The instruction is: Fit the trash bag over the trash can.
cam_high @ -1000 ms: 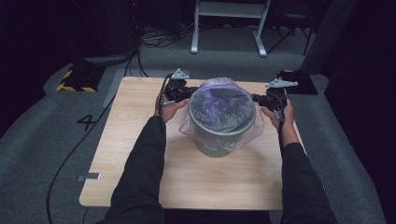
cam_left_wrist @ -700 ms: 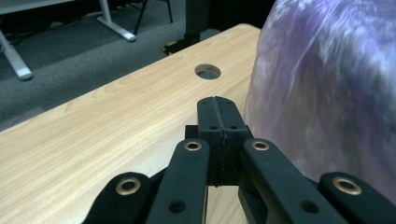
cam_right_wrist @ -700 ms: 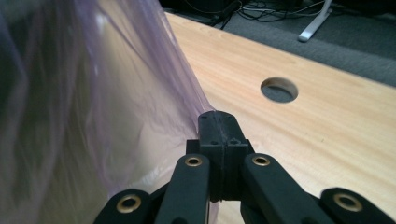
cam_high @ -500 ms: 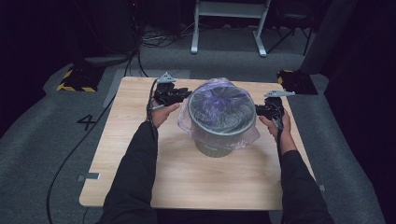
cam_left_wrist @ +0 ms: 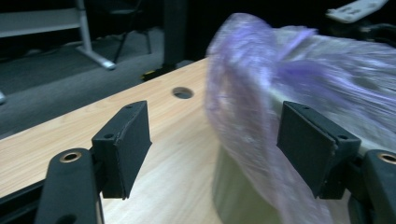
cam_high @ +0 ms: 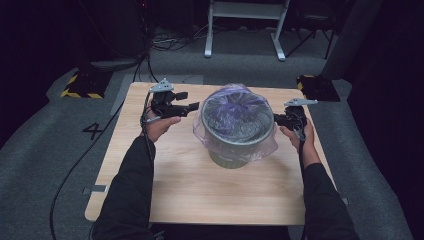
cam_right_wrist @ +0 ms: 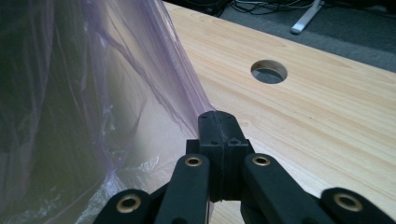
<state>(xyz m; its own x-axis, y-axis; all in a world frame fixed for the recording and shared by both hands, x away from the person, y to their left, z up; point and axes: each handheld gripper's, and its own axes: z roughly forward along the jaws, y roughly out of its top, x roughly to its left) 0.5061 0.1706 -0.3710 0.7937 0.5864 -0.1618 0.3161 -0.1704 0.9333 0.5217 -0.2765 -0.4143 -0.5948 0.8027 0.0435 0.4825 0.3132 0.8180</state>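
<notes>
Bin (cam_high: 235, 145): round, grey-green, smooth-sided; stands upright on the far half of the table (cam_high: 190, 190), between the two grippers.
Bag (cam_high: 235, 107): thin purple see-through plastic, crinkled, pulled over the bin's rim, its edge hanging down the outside.
Table: pale wood board, fine grain, rounded corners, a round hole (cam_right_wrist: 269, 71) cut through it.
Left gripper (cam_high: 192, 107): jaws have just been opening and stand wide; nothing pinched. In the left gripper view, the bag (cam_left_wrist: 261, 107) hangs loose before its right jaw, and the gripper sits just off the bin's left side.
Right gripper (cam_high: 276, 119): jaws closed flat on a fold of the bag (cam_right_wrist: 182, 100) at the bin's right side, the film drawn taut from the tips (cam_right_wrist: 219, 122).
Step in hand: by my reading, fitting the bag over the rim; left side let go, right side held.
Next move: probably the left gripper takes a fresh pinch of slack further round and draws it down evenly; a hard pull may tear the film.
</notes>
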